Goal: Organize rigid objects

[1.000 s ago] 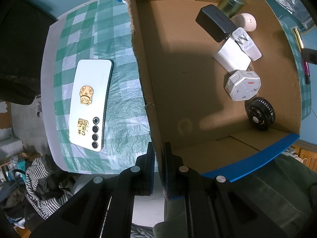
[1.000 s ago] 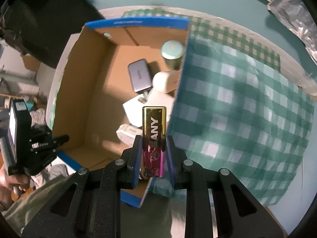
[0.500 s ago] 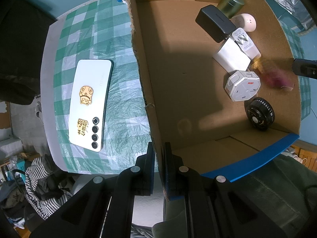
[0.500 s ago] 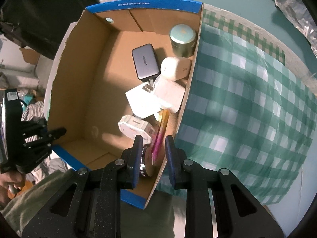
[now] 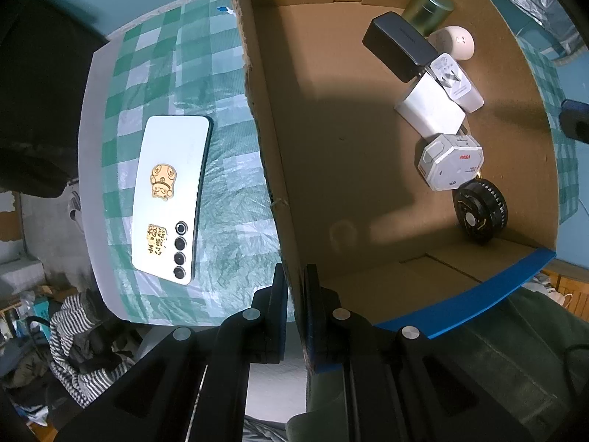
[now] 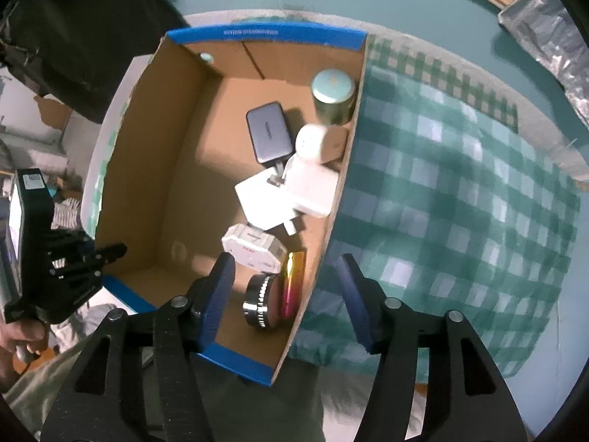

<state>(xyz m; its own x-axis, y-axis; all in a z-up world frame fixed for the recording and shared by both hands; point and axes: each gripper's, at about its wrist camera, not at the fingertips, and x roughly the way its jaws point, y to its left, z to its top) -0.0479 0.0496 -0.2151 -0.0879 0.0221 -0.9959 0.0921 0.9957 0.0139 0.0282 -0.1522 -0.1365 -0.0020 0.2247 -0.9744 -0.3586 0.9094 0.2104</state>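
A cardboard box (image 6: 265,33) with blue-taped edges stands on the green checked cloth. My left gripper (image 5: 294,276) is shut on the box's side wall (image 5: 265,140). My right gripper (image 6: 283,261) hangs above the box's near corner. Its jaws are opening and nothing is pressed between them. Below them, a gold-and-pink bar (image 6: 291,283) lies on the box floor against the wall, beside a black round disc (image 6: 259,305). A white phone (image 5: 171,191) with gold stickers lies outside the box on the cloth.
Inside the box sit a white hexagonal case (image 5: 449,162), two white chargers (image 5: 430,110), a dark power bank (image 5: 397,46), a cream gadget (image 5: 454,42) and a green tin (image 5: 427,9). The box's left half is bare cardboard. Striped fabric (image 5: 73,331) lies beyond the table edge.
The right gripper's jaws have parted and let go of the gold-and-pink bar, which dropped into the box by the black disc. The left gripper has kept its hold on the wall.
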